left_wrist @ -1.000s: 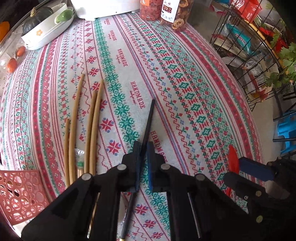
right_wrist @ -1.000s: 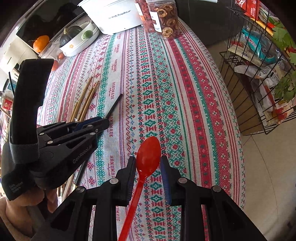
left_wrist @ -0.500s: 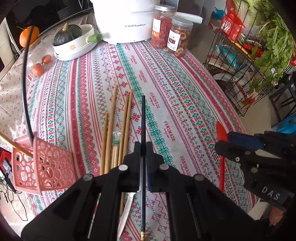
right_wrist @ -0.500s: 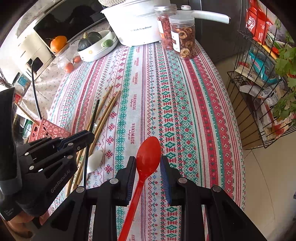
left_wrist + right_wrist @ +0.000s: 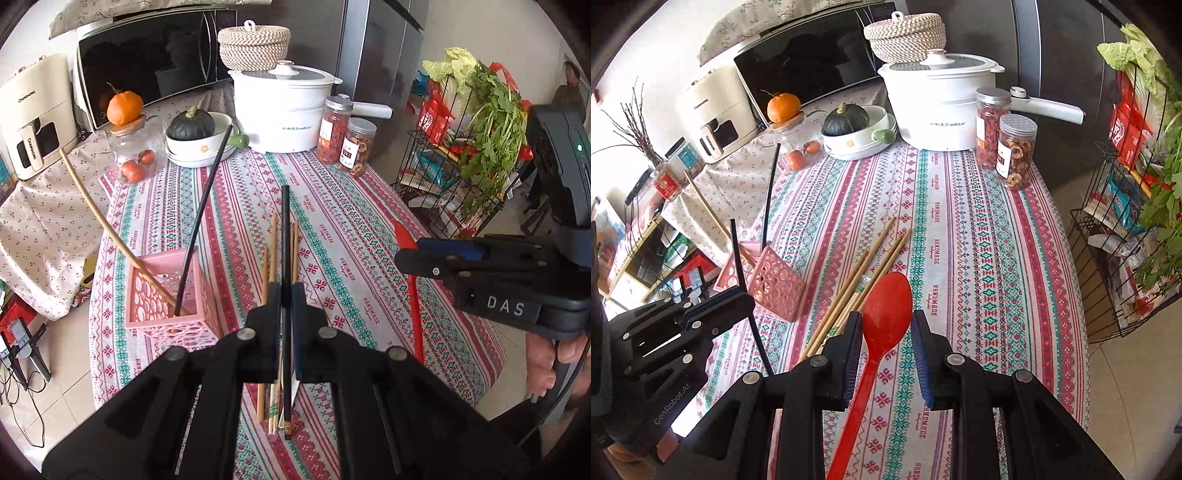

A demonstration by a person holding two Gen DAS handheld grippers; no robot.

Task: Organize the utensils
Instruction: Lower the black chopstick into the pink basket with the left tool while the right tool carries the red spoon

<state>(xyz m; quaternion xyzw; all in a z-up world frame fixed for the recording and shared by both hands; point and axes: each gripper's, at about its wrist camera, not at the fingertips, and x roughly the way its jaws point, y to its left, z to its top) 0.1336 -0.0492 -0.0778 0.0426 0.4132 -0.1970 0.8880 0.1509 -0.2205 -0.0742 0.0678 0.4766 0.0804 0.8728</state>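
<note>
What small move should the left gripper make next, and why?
Probably carry the black chopstick leftward over the pink basket and lower it in. The left gripper is shut on it above the table, and the basket already holds one black and one wooden chopstick, so it looks like the sorting spot.

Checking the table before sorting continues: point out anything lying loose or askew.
Bamboo chopsticks lie loose and splayed on the patterned tablecloth beside the pink perforated basket, which already holds one black chopstick and one bamboo chopstick. Nothing looks spilled.
</note>
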